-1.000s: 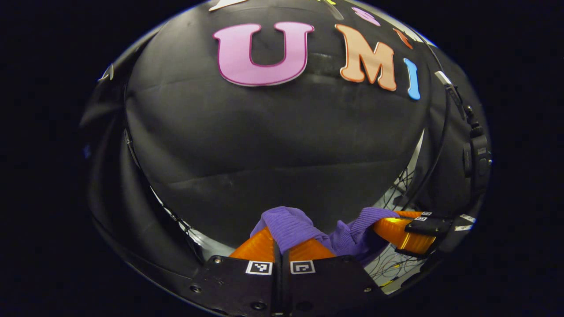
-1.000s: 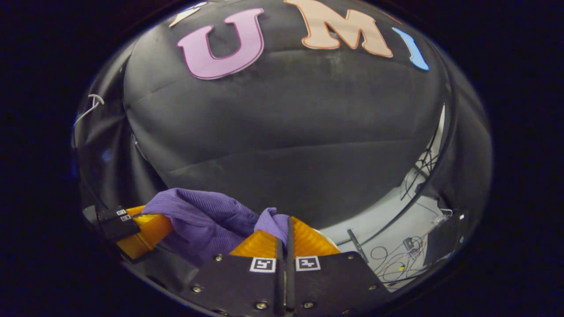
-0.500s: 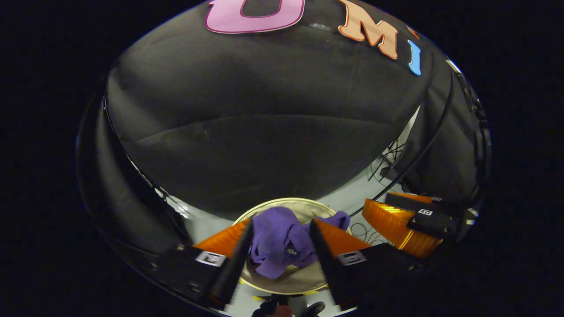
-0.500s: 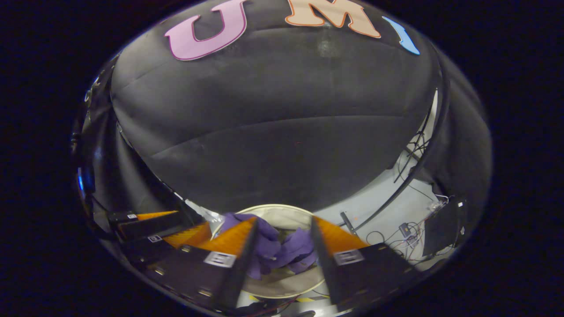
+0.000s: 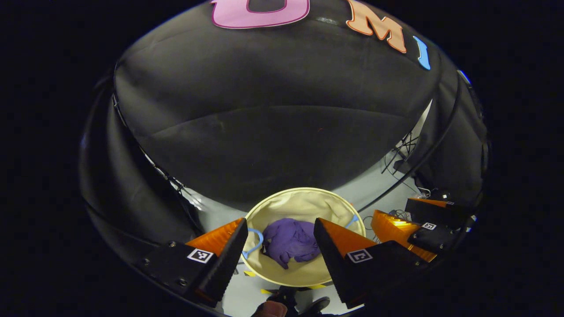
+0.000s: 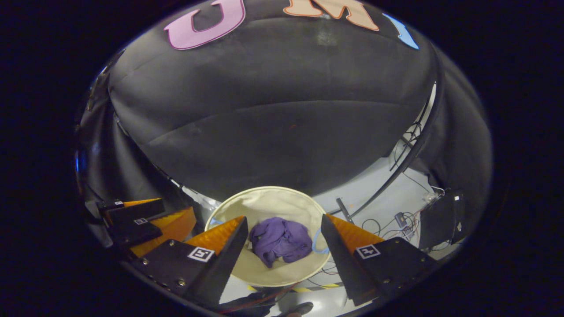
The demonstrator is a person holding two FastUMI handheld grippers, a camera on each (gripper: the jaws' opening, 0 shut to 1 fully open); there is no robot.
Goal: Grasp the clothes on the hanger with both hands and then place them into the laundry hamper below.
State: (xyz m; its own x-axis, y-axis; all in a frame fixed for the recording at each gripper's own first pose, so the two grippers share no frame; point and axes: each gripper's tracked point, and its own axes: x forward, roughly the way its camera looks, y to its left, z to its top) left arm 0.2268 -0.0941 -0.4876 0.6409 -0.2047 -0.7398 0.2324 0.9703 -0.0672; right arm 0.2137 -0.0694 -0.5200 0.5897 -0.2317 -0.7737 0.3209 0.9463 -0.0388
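At the bottom of the left gripper view, the left gripper (image 5: 280,229) has its fingers spread wide with nothing between them. The right gripper (image 6: 284,224) in the right gripper view is likewise spread wide and holds nothing. Below both, a crumpled purple knit garment (image 5: 291,241) lies at the bottom of the round cream fabric laundry hamper (image 5: 304,203) with thin blue handles, touched by neither gripper. The hamper stands on a pale grey floor (image 6: 396,200), with loose black cables (image 6: 405,218) beyond it.
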